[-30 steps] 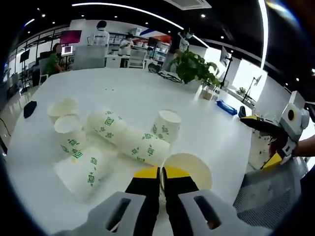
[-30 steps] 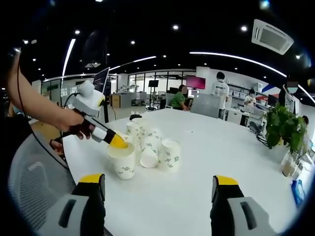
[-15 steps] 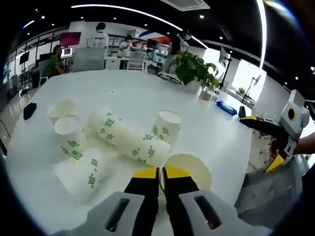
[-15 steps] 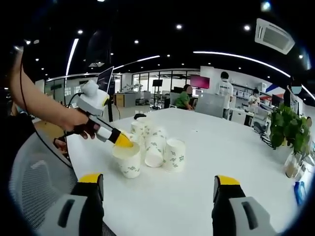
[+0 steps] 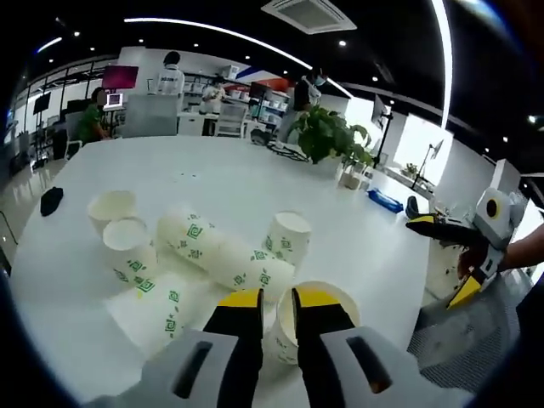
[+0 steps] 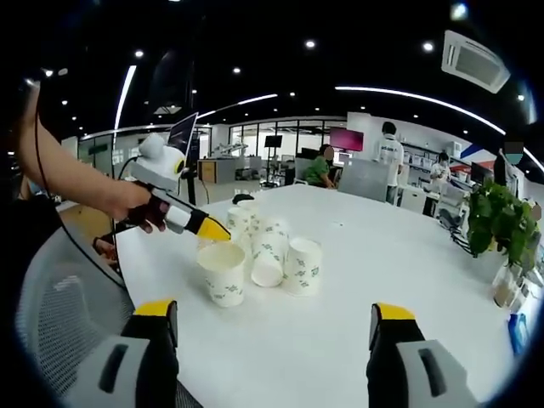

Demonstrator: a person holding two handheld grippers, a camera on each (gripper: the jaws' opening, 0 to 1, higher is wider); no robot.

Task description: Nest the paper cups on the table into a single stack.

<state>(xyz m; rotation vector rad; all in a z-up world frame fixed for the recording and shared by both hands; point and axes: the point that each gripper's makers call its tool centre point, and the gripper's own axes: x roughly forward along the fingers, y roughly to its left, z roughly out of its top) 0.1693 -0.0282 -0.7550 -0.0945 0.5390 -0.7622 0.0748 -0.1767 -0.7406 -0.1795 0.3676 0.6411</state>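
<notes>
Cup [image 5: 316, 321] nearest you is thin paper, so pinch its rim gently. Your left gripper [image 5: 277, 304] hovers above it, jaws slightly apart; right gripper [image 6: 272, 319] gapes wide. Farther cups [image 5: 229, 255] lie clustered mid-table [image 5: 212, 170].

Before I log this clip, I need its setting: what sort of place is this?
Probably an open-plan office: a long white table with paper cups, desks with monitors behind, and a potted plant.
</notes>
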